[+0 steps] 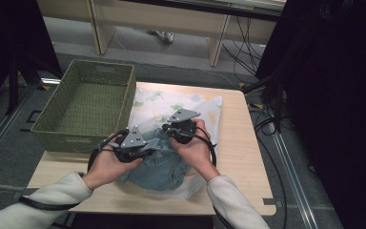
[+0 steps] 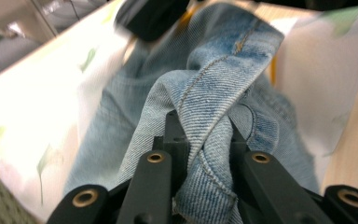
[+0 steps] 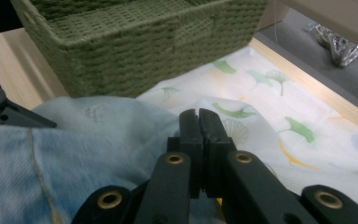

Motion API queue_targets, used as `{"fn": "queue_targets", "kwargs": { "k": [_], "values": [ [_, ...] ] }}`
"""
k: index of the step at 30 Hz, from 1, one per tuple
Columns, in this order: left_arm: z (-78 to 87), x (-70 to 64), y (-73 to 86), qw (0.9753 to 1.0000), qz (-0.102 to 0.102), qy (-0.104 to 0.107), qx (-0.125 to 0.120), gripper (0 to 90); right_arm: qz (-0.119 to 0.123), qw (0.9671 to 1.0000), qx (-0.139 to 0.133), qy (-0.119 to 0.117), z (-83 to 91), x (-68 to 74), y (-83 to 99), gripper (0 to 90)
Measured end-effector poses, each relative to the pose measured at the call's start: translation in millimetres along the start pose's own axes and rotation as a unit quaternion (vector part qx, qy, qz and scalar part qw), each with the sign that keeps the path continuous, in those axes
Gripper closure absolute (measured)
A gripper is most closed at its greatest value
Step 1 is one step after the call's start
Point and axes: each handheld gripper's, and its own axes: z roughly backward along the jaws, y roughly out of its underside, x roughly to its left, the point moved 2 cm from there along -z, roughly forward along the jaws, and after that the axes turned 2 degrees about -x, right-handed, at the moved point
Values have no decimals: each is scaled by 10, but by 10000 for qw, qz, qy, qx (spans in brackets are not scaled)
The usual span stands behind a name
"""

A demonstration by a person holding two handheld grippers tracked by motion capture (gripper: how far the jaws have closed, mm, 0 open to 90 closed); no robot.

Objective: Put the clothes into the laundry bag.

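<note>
A light-blue denim garment (image 1: 164, 164) lies bunched on a white leaf-print cloth (image 1: 157, 105) at the table's front middle. My left gripper (image 1: 153, 144) is held over the garment's left side; in the left gripper view it (image 2: 200, 126) is shut on a twisted seamed fold of the denim (image 2: 223, 60), which rises between the jaws. My right gripper (image 1: 167, 128) is just beyond it, over the garment's far edge. In the right gripper view it (image 3: 198, 123) is shut, with no cloth seen between its tips and the denim (image 3: 74, 140) lying below and to the left.
A green woven basket (image 1: 52, 136) stands empty on the table's left side, close to the cloth (image 3: 307, 140) and to my right gripper's front (image 3: 144, 46). Bare wooden table (image 1: 240, 143) lies to the right. Cables hang off the table's right side (image 1: 267, 119).
</note>
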Motion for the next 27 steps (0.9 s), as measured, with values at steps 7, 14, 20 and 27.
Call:
{"fn": "queue_targets", "kwargs": {
  "k": [7, 14, 20, 27],
  "values": [
    [-135, -32, -101, 9999, 29, 34, -145, 778, -224, 9995, -189, -79, 57, 70, -74, 900],
    [-485, 7, -52, 9999, -59, -73, -131, 767, -320, 9991, -269, -31, 111, 42, -92, 900],
    [-860, 71, 208, 9996, 93, -194, -162, 738, -376, 9990, -222, 13, 95, -26, -33, 900],
    [-872, 57, 194, 9997, -77, 14, -214, 534, -468, 9989, -85, 23, 61, -66, 40, 900]
  ]
}}
